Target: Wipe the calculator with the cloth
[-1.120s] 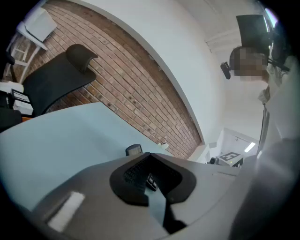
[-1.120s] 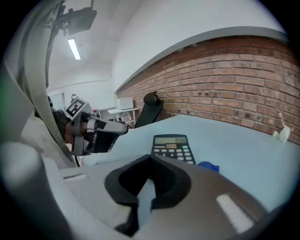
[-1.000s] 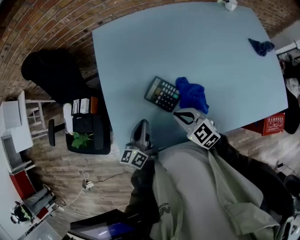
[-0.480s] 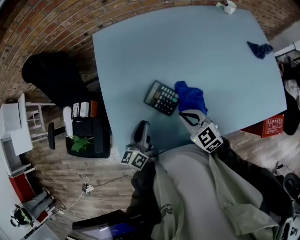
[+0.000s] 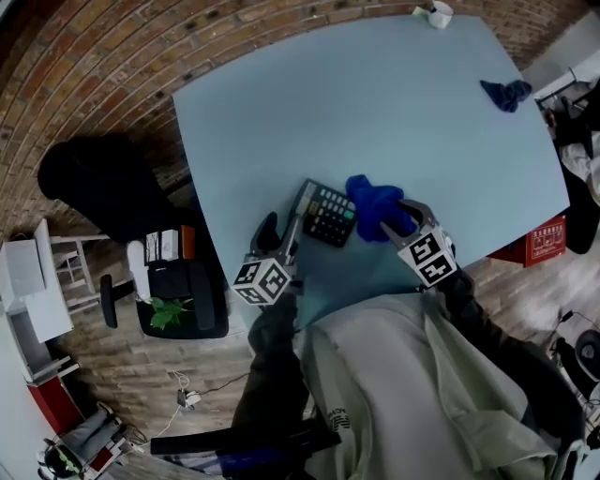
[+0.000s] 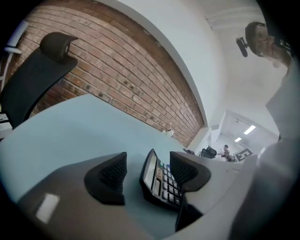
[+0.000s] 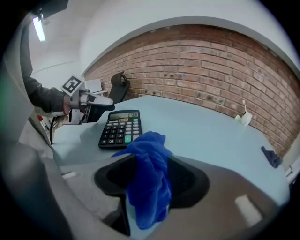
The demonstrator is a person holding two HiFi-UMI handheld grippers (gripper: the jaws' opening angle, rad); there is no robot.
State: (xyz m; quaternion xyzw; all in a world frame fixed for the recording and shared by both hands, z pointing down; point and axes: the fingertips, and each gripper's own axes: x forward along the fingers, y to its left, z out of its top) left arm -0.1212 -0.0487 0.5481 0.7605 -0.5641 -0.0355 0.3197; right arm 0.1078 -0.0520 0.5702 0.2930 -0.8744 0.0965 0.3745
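A black calculator (image 5: 326, 214) lies on the pale blue table (image 5: 375, 103), with a crumpled blue cloth (image 5: 375, 204) touching its right side. My left gripper (image 5: 281, 228) is at the calculator's near left end. Its jaws have just been opening, and in the left gripper view they stand open (image 6: 147, 174) with the calculator's end (image 6: 157, 180) between them. My right gripper (image 5: 405, 214) has just been opening too. Its jaws (image 7: 150, 180) are open astride the blue cloth (image 7: 147, 164), and the calculator (image 7: 119, 129) lies just beyond it.
A second small blue cloth (image 5: 506, 94) lies near the table's far right edge, and a small white object (image 5: 433, 13) stands at the far edge. A black office chair (image 5: 94, 178) stands on the floor left of the table. A brick wall (image 7: 211, 70) runs behind.
Both grippers have moved forward from the table's near edge. The left has reached the calculator's end and the right the blue cloth. Both pairs of jaws have gone from shut to open.
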